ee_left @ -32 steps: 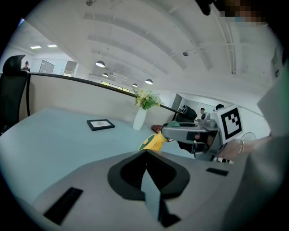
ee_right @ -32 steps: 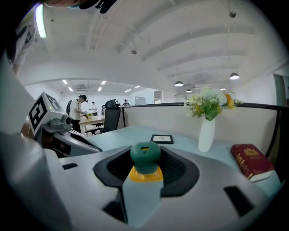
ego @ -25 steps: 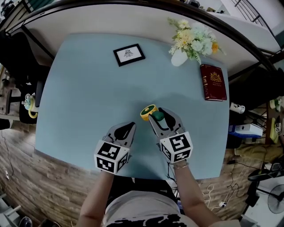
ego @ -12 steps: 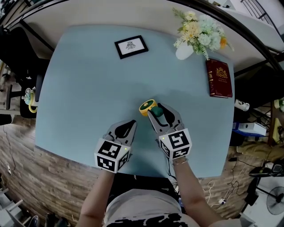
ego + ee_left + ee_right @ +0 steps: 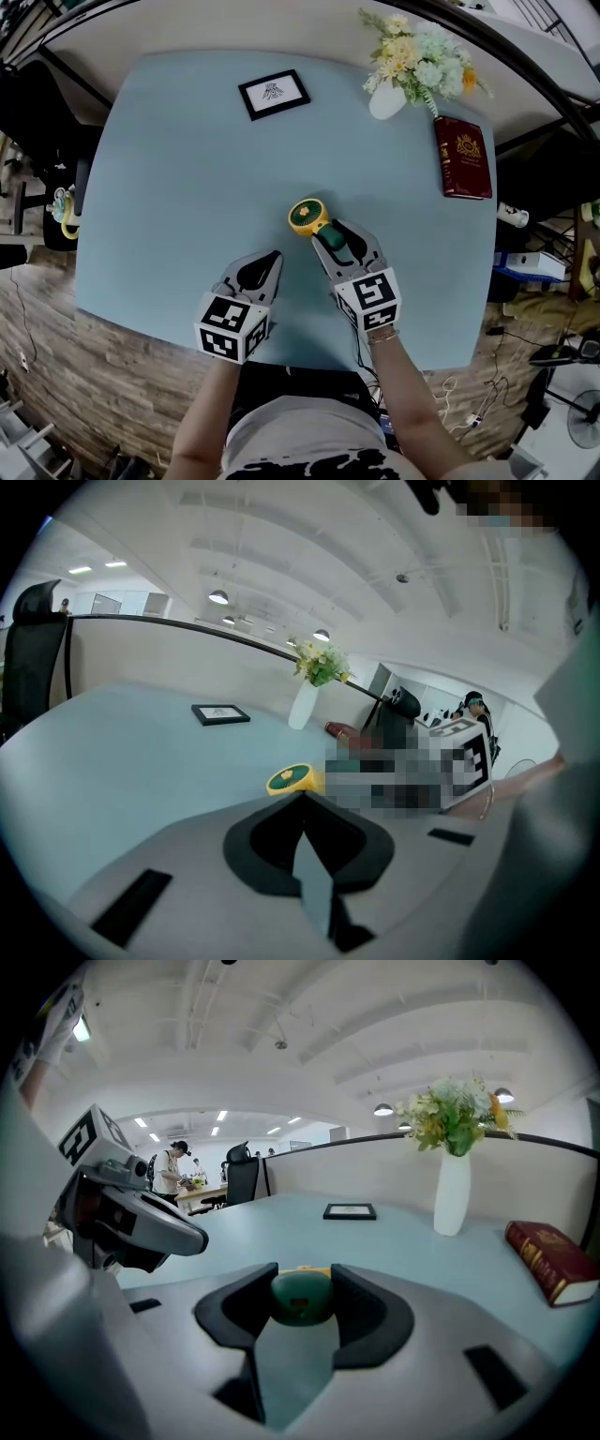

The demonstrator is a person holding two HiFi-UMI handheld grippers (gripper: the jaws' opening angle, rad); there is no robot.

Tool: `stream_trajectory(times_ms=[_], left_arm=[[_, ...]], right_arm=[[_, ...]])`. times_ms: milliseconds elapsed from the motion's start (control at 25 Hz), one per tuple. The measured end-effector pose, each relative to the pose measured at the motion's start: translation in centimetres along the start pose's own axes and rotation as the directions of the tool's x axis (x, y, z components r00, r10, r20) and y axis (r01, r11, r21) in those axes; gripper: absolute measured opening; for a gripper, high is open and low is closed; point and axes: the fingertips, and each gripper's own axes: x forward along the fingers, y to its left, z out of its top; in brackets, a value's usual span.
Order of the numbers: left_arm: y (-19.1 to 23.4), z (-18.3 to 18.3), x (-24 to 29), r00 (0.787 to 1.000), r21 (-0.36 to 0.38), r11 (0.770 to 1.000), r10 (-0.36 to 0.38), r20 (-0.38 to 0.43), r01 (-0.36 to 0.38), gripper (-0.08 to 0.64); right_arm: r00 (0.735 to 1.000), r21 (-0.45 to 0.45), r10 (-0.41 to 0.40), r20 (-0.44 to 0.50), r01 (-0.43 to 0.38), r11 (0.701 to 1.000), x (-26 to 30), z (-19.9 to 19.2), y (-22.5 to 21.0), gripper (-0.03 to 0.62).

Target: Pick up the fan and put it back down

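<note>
Near the table's front edge, the right gripper (image 5: 330,234) clamps the green handle of the fan (image 5: 307,216). The fan's yellow head juts past the jaws, low over the blue table (image 5: 178,178); whether it touches cannot be told. An early release could topple it. The left gripper (image 5: 270,259), clenched and empty, waits just beside. Picture frame (image 5: 273,94), vase (image 5: 386,99) and red book (image 5: 462,169) lie well apart, leaving open room.

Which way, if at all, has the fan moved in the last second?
Yes, slightly: the fan in the right gripper lies a little farther left of the book, its face turned up.
</note>
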Motion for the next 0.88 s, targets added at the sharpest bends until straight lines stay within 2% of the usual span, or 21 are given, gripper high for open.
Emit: stream_trajectory(times_ms=[240, 400, 880], left_arm=[[0.0, -0.4, -0.1, 1.000, -0.001, 1.000, -0.003, -0.005, 0.003, 0.011], [-0.3, -0.7, -0.1, 1.000, 0.002, 1.000, -0.012, -0.014, 0.012, 0.011], [-1.5, -1.6, -0.2, 0.999, 0.011, 0.999, -0.036, -0.029, 0.036, 0.011]], right_arm=[[0.996, 0.016, -0.011, -0.085, 0.013, 1.000, -0.3, -3.1, -0.1, 0.179], [0.989, -0.003, -0.018, -0.145, 0.018, 1.000, -0.4, -4.9, -0.1, 0.179], [0.948, 0.031, -0.003, -0.317, 0.014, 0.999, 0.0, -8.4, 0.3, 0.181]])
